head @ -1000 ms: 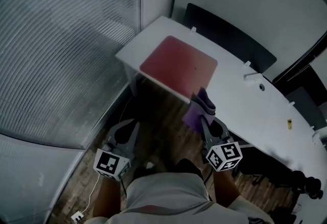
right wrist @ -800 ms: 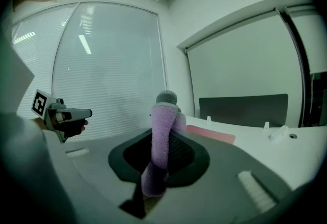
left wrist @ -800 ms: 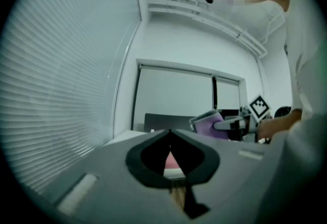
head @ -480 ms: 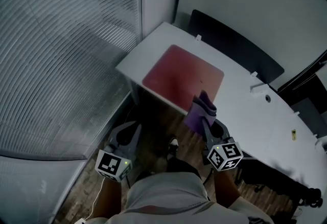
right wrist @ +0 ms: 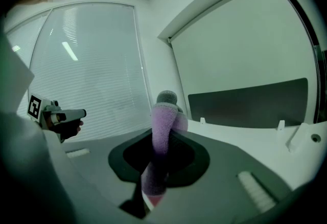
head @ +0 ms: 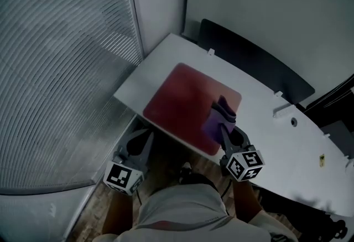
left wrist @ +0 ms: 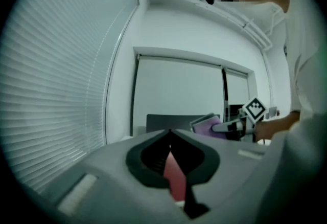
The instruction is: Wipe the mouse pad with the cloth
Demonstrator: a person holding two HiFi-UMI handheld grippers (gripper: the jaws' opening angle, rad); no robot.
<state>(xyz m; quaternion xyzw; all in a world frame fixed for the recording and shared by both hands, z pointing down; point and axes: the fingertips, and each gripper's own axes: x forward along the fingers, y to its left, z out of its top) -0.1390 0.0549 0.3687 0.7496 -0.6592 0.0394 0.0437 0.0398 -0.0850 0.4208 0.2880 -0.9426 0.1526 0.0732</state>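
A red mouse pad (head: pixel 182 100) lies on the left end of the white desk (head: pixel 265 130). My right gripper (head: pixel 224 126) is shut on a folded purple cloth (head: pixel 217 115), which hangs over the pad's near right part; whether it touches the pad I cannot tell. In the right gripper view the cloth (right wrist: pixel 162 138) stands up between the jaws. My left gripper (head: pixel 144 140) stays low by the desk's front edge, shut and holding nothing. A strip of the red pad (left wrist: pixel 174 177) shows in the left gripper view, with the right gripper (left wrist: pixel 231 126) and cloth (left wrist: pixel 205 125) beyond.
A dark panel (head: pixel 254 64) runs along the desk's far edge. Window blinds (head: pixel 55 58) fill the left side. Small white fittings (head: pixel 281 110) sit on the desk right of the pad. Wood floor (head: pixel 97 205) lies below the desk's front.
I have stepped closer to the desk. The right gripper has carried the cloth from in front of the desk edge to over the pad. The left gripper has stayed low.
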